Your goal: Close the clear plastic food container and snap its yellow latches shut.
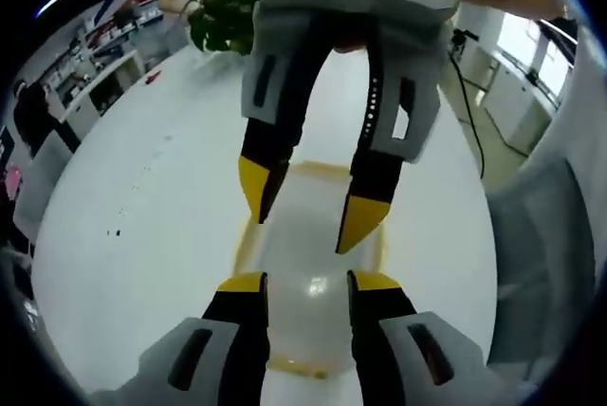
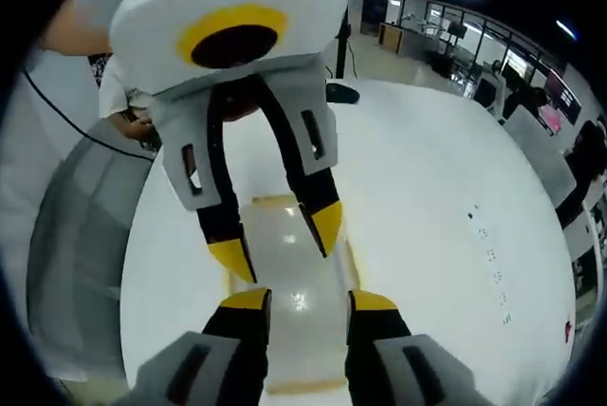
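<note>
grippers (image 1: 308,283) facing over container (image 1: 308,235), plant (image 1: 223,17) beyond

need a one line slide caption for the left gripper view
Two open hand-held grippers, left and right, meet tip to tip over a clear container with yellow trim on a white table.

Clear glossy plastic container (image 1: 308,264), smooth glossy white table (image 1: 142,226)
</note>
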